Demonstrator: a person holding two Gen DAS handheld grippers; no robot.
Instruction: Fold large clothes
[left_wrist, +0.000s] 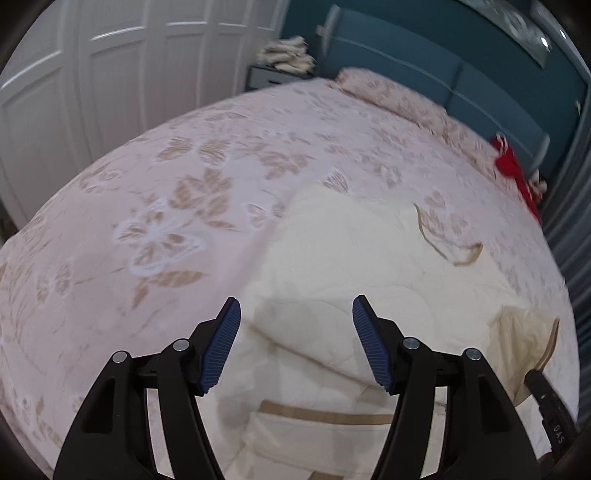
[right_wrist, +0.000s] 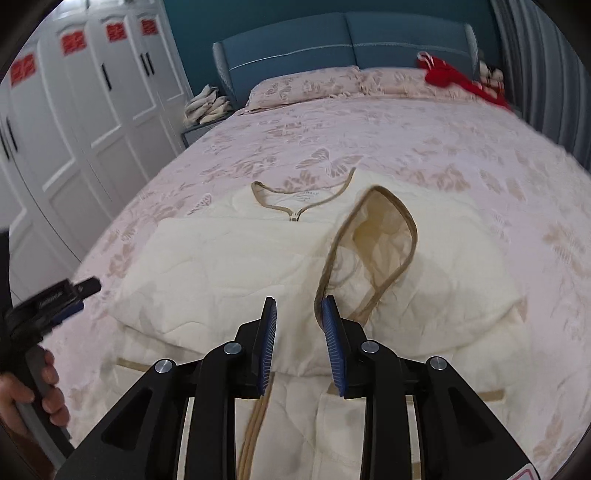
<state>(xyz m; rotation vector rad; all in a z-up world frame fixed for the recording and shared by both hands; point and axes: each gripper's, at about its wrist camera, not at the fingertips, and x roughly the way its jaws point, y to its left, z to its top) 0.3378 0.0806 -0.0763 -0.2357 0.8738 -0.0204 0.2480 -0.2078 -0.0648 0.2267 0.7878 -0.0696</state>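
Jacket (right_wrist: 229, 258), cream and quilted with tan binding, lies in the lower middle of the right view on the bed (right_wrist: 424, 147), its sleeves laid inward over the body, probably so the next fold gives a compact stack. A tan-edged armhole (right_wrist: 373, 236) gapes upward. Left tongs (left_wrist: 295, 343) stand spread wide over the padding with nothing between them; right tongs (right_wrist: 299, 347) are narrowly parted, also empty. The pink butterfly-patterned cover looks soft. A red garment (right_wrist: 454, 79) sits upper right, by the teal headboard (right_wrist: 332, 33).
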